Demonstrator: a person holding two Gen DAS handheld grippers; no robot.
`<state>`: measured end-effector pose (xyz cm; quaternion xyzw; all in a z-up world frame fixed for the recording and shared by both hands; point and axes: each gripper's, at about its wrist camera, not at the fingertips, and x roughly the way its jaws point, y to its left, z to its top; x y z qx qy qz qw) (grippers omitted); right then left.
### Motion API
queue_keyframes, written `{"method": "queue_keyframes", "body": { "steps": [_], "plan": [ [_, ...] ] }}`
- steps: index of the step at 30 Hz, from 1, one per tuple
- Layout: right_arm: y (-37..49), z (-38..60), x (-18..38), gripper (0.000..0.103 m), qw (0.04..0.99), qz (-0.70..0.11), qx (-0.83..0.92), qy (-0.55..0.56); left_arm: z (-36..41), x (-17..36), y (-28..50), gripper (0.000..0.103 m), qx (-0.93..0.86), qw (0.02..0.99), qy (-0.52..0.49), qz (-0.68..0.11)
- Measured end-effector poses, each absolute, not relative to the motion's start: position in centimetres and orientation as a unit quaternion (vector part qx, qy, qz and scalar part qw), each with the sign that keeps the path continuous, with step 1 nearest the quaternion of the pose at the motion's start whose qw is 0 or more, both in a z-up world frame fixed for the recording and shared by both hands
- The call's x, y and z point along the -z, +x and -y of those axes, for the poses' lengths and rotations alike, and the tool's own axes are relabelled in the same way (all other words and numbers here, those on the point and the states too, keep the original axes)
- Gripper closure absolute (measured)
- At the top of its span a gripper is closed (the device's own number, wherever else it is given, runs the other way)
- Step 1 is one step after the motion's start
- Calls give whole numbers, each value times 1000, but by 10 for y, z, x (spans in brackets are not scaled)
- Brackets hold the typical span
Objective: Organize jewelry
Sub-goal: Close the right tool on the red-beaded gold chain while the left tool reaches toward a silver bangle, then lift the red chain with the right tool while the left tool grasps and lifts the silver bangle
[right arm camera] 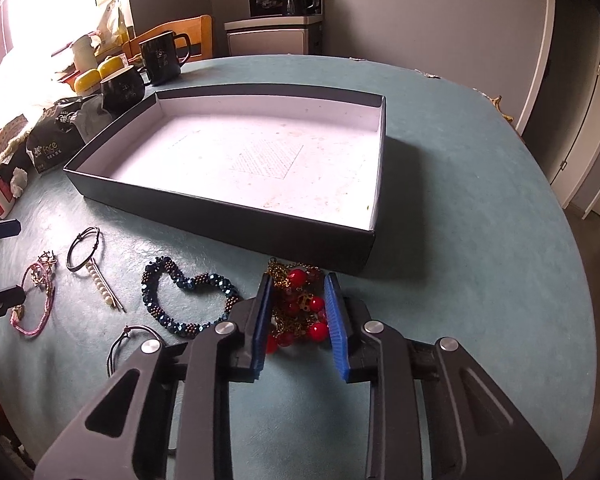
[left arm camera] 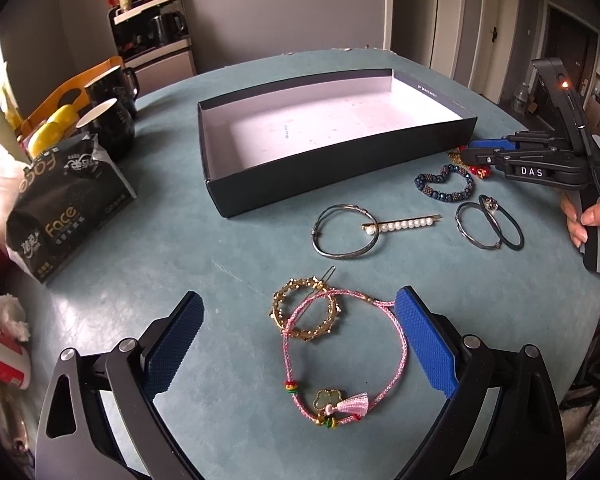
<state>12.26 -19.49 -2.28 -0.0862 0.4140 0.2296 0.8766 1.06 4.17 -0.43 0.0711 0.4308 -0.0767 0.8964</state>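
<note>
A black box (left arm camera: 284,184) (right arm camera: 220,216) with a white inside stands open on the teal table, nothing in it. My left gripper (left arm camera: 296,308) is open around a pink cord bracelet (left arm camera: 396,344) and a gold ring-shaped piece (left arm camera: 284,308). My right gripper (right arm camera: 298,280) (left arm camera: 466,152) is low on the table, its jaws partly closed on either side of a red bead and gold chain piece (right arm camera: 300,308), not clearly pressing it. A blue bead bracelet (right arm camera: 188,300) (left arm camera: 444,184), a silver bangle (left arm camera: 346,232) and a pearl hair pin (left arm camera: 404,224) lie between.
Two black mugs (left arm camera: 108,124) (right arm camera: 160,56), a black tissue pack (left arm camera: 60,208) and yellow containers (right arm camera: 88,80) crowd the table's left side. A second bangle with a black hair tie (left arm camera: 492,224) lies near the right gripper. The table edge curves close on the right.
</note>
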Motion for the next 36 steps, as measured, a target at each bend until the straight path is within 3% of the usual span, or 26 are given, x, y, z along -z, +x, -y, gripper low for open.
{"method": "queue_keyframes", "body": {
  "steps": [1, 13, 17, 32, 33, 36],
  "plan": [
    [122, 196, 22, 91, 879, -410, -228, -84, -41, 4, 13, 5, 79, 897, 68, -430],
    [101, 210, -10, 93, 892, -369, -256, -48, -25, 22, 59, 7, 104, 885, 60, -450],
    [93, 215, -22, 93, 893, -359, -268, -35, -20, 27, 65, 19, 114, 881, 60, -455],
    [72, 218, -39, 93, 895, -342, -287, -30, -18, 25, 71, 45, 163, 880, 93, -436],
    [73, 217, -39, 93, 895, -341, -287, -30, -18, 25, 70, 54, 163, 881, 94, -434],
    [71, 218, -41, 93, 895, -339, -288, -30, -17, 25, 69, 54, 163, 882, 101, -430]
  ]
}}
